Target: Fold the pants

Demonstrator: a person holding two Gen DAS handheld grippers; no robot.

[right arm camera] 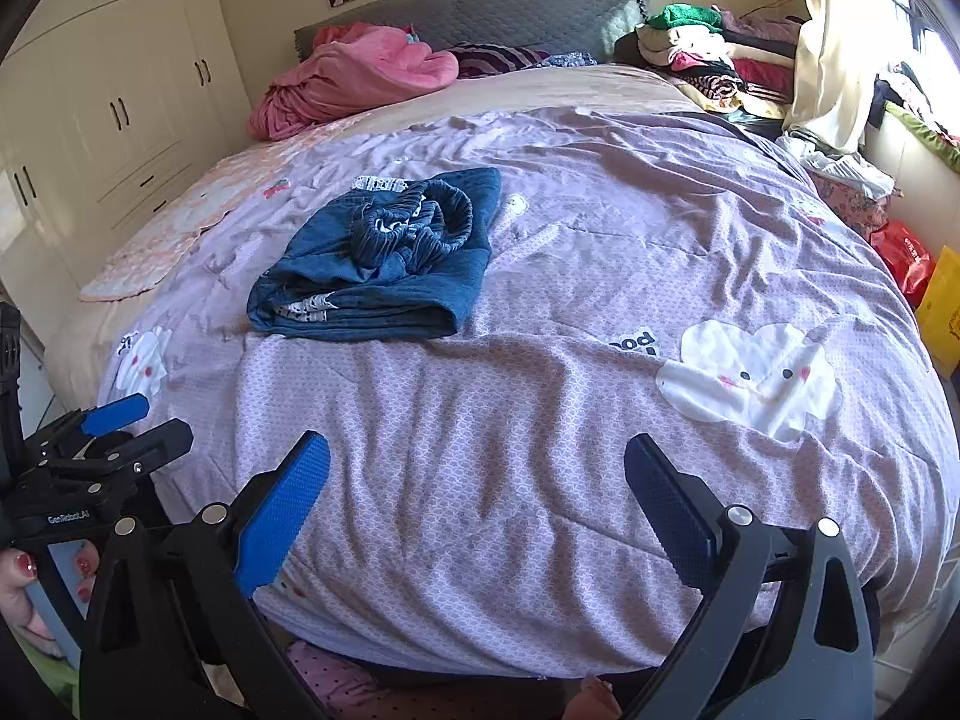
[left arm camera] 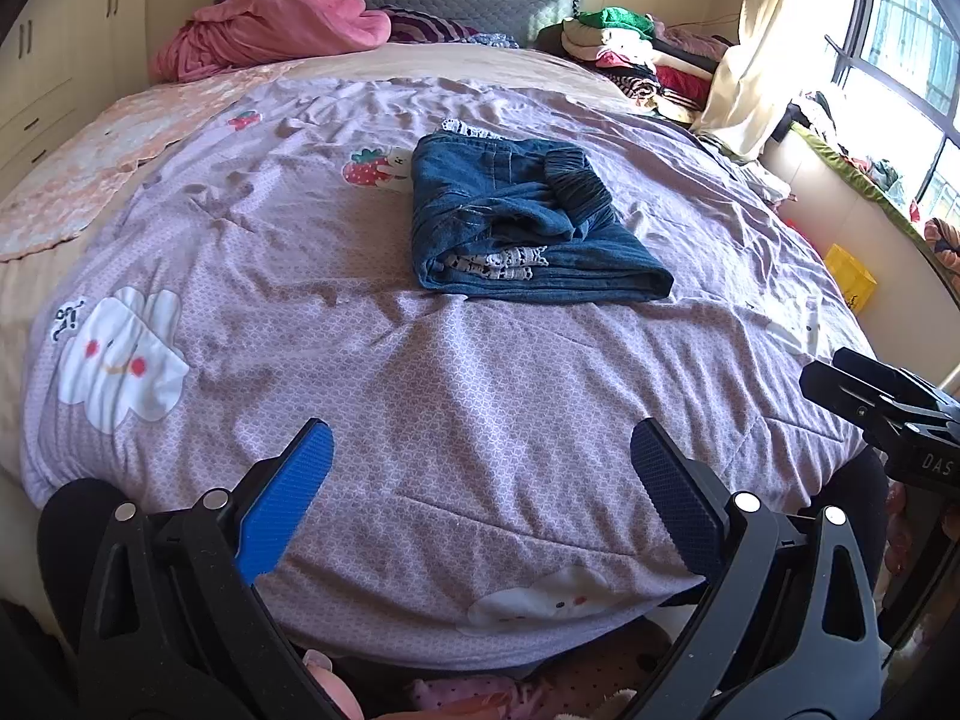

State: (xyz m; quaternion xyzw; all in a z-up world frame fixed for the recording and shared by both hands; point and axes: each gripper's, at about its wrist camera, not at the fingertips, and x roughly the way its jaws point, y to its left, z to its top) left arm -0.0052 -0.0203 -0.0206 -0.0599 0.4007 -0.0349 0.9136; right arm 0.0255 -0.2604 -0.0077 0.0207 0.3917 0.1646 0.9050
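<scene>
Left gripper spread wide, empty, low over lilac quilt near bed's front edge. Pants lie folded mid-quilt, well apart from both tools: soft denim, limp, likely light; best pinched at thick fold edge or elastic waistband. Right gripper likewise spread, empty.

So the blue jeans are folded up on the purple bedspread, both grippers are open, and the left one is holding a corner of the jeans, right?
Not quite. The left gripper holds nothing: its own view shows its open fingers over bare purple bedspread, well short of the folded blue jeans. The right gripper is open too.
</scene>
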